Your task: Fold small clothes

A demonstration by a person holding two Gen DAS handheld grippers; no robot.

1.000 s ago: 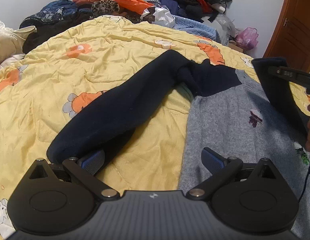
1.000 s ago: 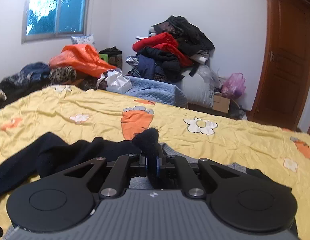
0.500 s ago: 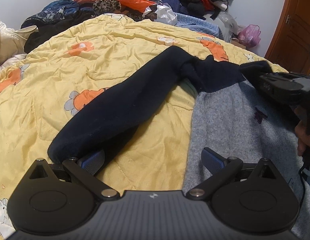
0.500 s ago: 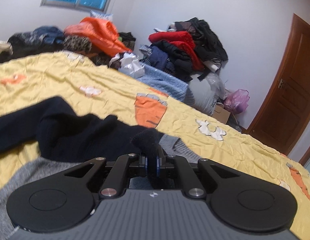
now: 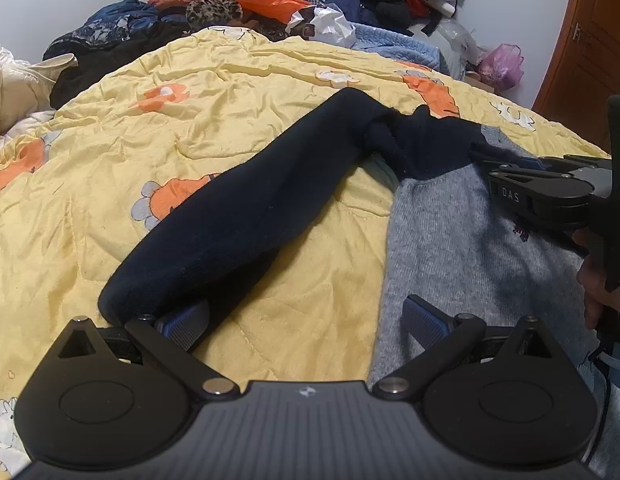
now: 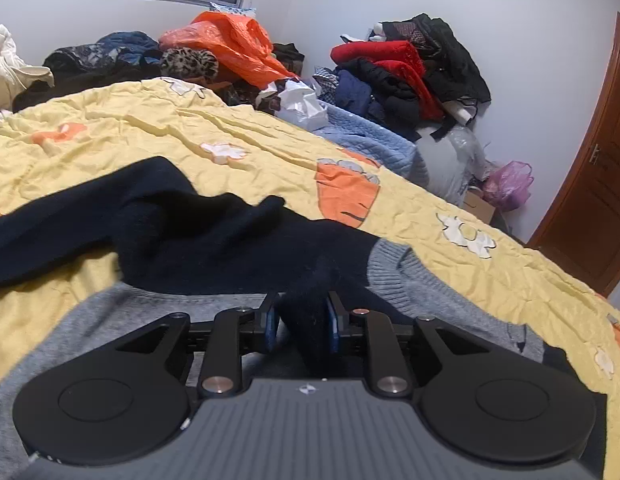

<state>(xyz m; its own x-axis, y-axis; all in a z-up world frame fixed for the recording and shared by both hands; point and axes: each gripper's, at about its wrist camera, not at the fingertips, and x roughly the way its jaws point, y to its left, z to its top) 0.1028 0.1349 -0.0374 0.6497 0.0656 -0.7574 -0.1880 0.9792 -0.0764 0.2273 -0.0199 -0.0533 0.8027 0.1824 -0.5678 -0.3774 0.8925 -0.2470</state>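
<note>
A small sweater with a grey body (image 5: 461,248) and dark navy sleeves lies on a yellow quilt (image 5: 190,128). Its left sleeve (image 5: 246,216) stretches toward my left gripper (image 5: 306,316), which is open, the cuff beside its left finger. My right gripper (image 6: 301,322) has its jaws partly apart with the other navy sleeve (image 6: 306,320) loose between them, low over the grey body (image 6: 110,316). The right gripper also shows in the left wrist view (image 5: 489,164) over the sweater's chest.
Piles of clothes line the far side: an orange bag (image 6: 230,44), red and black garments (image 6: 401,64), a blue blanket (image 6: 369,144). A wooden door (image 6: 597,200) stands at right. A white duvet (image 5: 14,92) lies at left.
My right gripper carried the navy sleeve down and leftward over the grey body, then its jaws came apart around the sleeve. My left gripper stayed open at the other cuff.
</note>
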